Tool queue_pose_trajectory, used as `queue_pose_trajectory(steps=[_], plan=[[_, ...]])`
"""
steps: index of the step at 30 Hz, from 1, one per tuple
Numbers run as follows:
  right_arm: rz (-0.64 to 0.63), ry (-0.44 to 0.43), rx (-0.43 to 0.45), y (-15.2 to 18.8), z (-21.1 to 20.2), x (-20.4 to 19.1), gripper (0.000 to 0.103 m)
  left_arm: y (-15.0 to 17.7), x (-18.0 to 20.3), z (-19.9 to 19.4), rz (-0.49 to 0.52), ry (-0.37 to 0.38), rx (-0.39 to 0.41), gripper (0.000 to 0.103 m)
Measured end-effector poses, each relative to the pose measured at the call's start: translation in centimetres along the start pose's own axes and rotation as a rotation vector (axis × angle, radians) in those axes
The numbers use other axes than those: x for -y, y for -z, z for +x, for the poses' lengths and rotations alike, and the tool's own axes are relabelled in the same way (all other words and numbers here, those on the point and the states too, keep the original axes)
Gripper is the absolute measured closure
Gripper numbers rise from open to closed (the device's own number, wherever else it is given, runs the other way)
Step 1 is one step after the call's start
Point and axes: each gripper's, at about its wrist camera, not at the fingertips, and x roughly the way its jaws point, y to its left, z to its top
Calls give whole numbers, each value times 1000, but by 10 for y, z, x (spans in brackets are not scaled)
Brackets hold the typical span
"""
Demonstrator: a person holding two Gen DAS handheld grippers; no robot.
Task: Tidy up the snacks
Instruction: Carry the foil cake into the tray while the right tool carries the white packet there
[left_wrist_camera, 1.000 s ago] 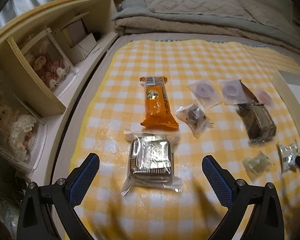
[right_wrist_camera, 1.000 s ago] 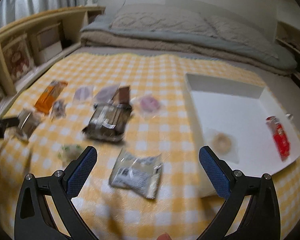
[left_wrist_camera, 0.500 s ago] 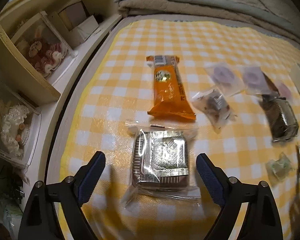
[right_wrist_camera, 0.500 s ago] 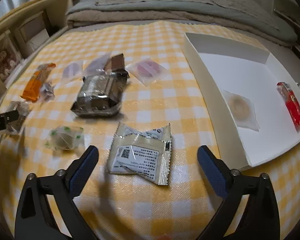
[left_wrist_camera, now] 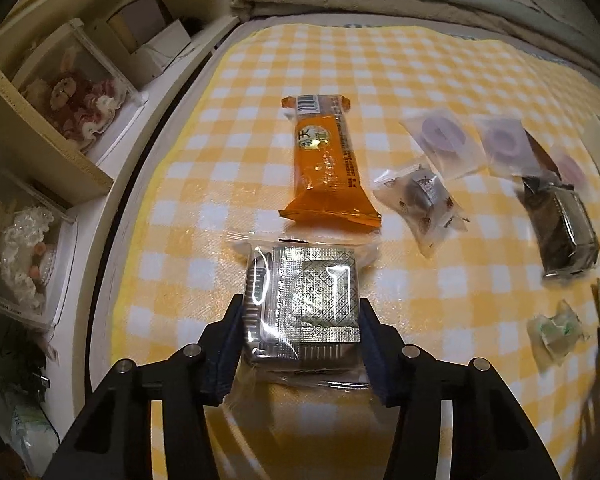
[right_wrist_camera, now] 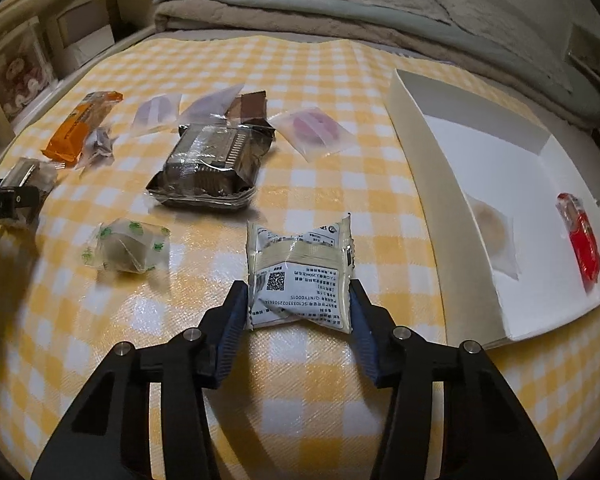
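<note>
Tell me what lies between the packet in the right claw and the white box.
Nothing visible does. The right claw grips the white printed foil packet; only bare yellow checked cloth separates it from the white cardboard box's near wall.

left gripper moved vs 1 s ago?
Yes. The left gripper has advanced toward the orange snack bar, and its fingers, earlier wide apart, now press both sides of the silver foil pack.

Warm, dim indoor light falls from above. Glare streaks the silver snack pack (left_wrist_camera: 302, 300) and the glossy checked cloth (right_wrist_camera: 300, 364). Fisheye distortion bends both views, corners go black, and the edges blur, notably the shelf (left_wrist_camera: 40, 152).
</note>
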Motion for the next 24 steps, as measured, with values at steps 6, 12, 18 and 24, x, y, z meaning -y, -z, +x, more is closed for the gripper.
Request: queue_pose_trajectory(steps=[6, 12, 18, 24], plan=[[-3, 1, 35, -3, -7, 2, 54, 3, -9, -14, -44, -13, 24, 52], [-11, 12, 114, -13, -25, 6, 54, 5, -18, -46, -122, -9, 104, 52], [-12, 5, 219, -33, -51, 13, 54, 11, -25, -89, -180, 16, 202, 52], [-15, 1, 302, -47, -76, 23, 54, 21, -25, -130, -216, 41, 270, 52]])
